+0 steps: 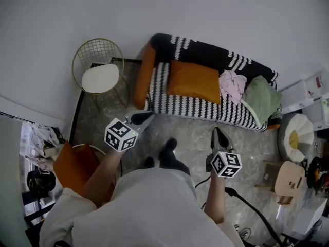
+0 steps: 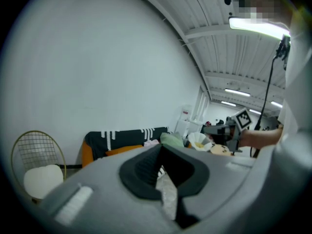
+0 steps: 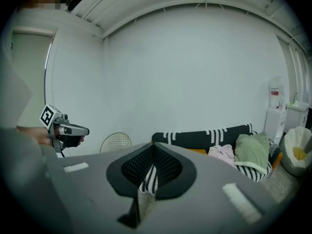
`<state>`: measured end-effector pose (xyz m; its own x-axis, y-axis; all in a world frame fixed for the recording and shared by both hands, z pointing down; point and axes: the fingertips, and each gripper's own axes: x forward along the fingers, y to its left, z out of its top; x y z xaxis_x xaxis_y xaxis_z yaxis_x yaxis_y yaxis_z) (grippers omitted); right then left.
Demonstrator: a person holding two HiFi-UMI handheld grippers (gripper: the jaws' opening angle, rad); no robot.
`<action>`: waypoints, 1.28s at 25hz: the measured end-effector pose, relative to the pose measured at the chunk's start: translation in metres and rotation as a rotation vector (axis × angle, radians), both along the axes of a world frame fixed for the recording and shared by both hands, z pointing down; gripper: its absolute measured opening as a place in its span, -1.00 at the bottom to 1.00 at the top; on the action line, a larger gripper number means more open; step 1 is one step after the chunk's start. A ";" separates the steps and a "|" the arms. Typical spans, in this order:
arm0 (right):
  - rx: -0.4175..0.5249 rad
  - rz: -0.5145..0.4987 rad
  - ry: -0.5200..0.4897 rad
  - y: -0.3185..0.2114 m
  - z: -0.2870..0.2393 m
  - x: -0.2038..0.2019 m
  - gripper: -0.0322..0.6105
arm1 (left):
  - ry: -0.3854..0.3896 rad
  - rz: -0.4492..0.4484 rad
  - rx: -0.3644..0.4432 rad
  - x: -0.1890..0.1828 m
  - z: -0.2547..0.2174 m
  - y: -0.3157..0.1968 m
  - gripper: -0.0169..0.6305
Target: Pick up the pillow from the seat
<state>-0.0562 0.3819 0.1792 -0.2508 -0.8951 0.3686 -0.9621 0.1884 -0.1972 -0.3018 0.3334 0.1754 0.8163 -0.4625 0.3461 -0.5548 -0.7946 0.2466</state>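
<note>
We're standing well back from the striped sofa (image 1: 205, 50). The left gripper (image 1: 145, 117) and the right gripper (image 1: 217, 134) are both sitting fully closed with nothing in them, pointing at the sofa and tilting slightly down. The orange pillow (image 1: 194, 81) is lying on the seat towards the left end, leaning against the backrest.

Stuff we're worrying about from here:

- Going in with the jaws closed. If we aren't opening them before we get there, we're just shoving the pillow into the backrest instead of gripping it.
- Pinching only the cover. It's looking soft and floppy, so a shallow bite at one corner is probably going to slip, or leave the pillow sagging and dropping out as we lift.
- Grabbing the wrong thing. The pink cloth (image 1: 232, 85) is lying just beside the pillow's right edge, so the right jaws could be snagging that too. The orange bolster (image 1: 145, 73) at the sofa's left end is the same colour as well.
- The wire chair (image 1: 100, 66) is standing near that left end, so a wide swing with the left gripper is risking a bump.
- A black cable (image 1: 252, 210) is trailing on the floor by our right side, which we're thinking is a trip hazard.
</note>
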 end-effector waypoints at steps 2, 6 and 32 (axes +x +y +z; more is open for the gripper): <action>-0.001 -0.005 -0.003 -0.015 0.001 0.007 -0.89 | -0.002 -0.004 0.000 0.008 -0.001 -0.014 -0.95; 0.001 -0.013 -0.011 -0.041 0.001 0.018 -0.89 | -0.012 -0.005 -0.006 0.020 0.001 -0.035 -0.95; -0.130 -0.116 -0.043 -0.193 0.075 0.115 -0.89 | -0.047 -0.093 -0.034 0.133 0.035 -0.189 -0.95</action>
